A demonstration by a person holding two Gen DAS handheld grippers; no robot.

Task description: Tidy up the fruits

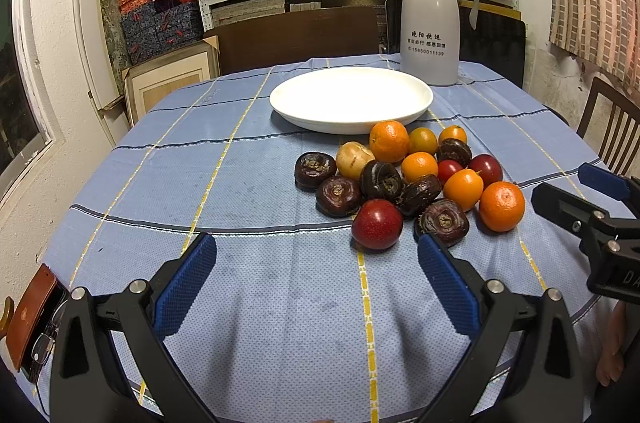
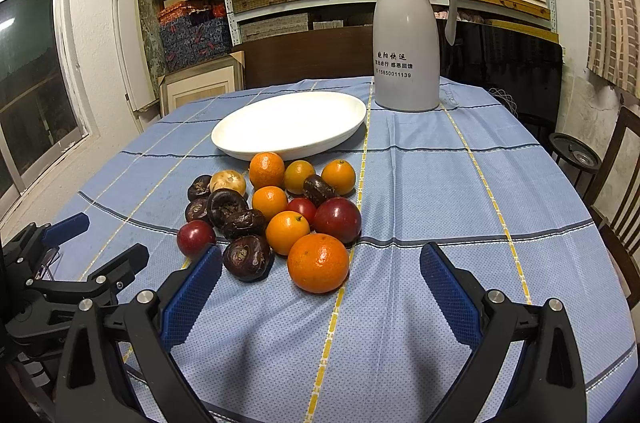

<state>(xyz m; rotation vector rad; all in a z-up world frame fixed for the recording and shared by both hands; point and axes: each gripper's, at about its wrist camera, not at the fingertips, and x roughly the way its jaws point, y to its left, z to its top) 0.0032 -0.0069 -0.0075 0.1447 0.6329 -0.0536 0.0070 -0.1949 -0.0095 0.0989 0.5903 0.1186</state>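
1. Ahead of both tongs, on the desk [image 1: 256,303] under its blue checked cloth, lay the fruit pile [image 1: 404,179], loose and unsorted, its far edge touching or nearly touching the white plate [image 1: 352,101].
2. The plate held nothing. A grey jug [image 1: 430,23] stood beyond it, clear of the work.
3. The left tongs [image 1: 318,287] stood with pads wide apart and nothing between them, low over bare cloth. A red fruit [image 1: 377,224] lay just beyond and inside the right-hand pad; a dark water chestnut [image 1: 444,221] sat at that pad's tip.
4. The right tongs [image 2: 320,293] were likewise spread and empty. A large orange [image 2: 318,263] lay just ahead between the pads, nearer the left-hand one; a water chestnut [image 2: 247,257] lay beside that pad's tip.
5. Assessment of step: the task appeared to be at its start, before the first pick. No fruit was gripped and none had reached the plate.
6. Next move, in my judgement: the right tongs were best placed for the near orange, needing a short advance to straddle it, then a close and a carry over the pile to the plate.
7. Risk noted: the fruits were round and crowded, so a pad might nudge neighbours and set them rolling.
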